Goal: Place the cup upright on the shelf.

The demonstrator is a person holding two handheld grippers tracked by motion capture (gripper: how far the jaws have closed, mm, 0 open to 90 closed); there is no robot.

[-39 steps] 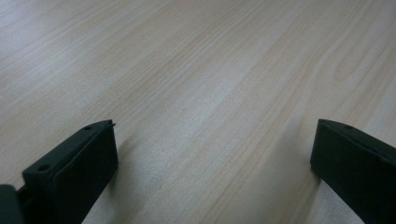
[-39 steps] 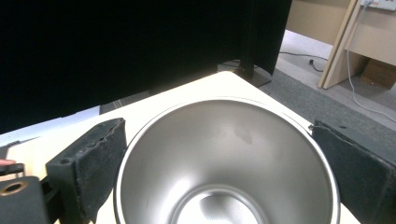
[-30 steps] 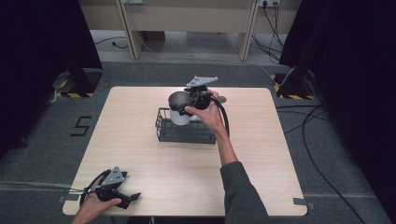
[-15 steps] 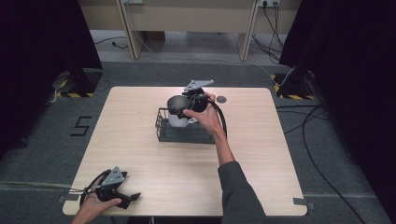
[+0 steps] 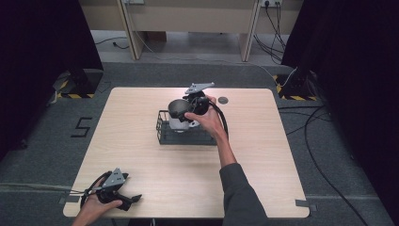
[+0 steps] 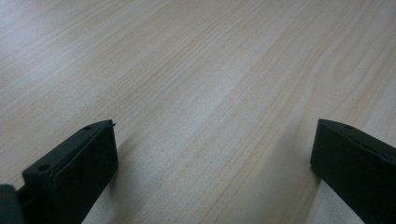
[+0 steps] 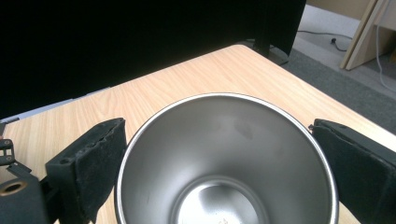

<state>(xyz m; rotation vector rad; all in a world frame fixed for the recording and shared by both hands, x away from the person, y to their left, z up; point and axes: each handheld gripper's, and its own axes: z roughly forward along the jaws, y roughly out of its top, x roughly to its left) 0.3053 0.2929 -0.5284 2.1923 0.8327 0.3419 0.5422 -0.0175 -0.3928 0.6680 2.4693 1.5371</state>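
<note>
Betw. left gripper (image 6: 212, 154) jaws: bare tabletop (image 6: 196, 84), free ahead. Betw. right gripper (image 7: 224, 154) jaws: steel cup (image 7: 226, 158) takes the gap; wire basket (image 5: 162, 129) below.

The cup (image 5: 179, 109) sits above the wire basket (image 5: 184, 134) at the table's (image 5: 263, 155) middle.

cup (image 7: 224, 158): brushed metal, satin sheen | table (image 5: 263, 155): pale matt wood grain | basket (image 5: 162, 134): black wire
</note>
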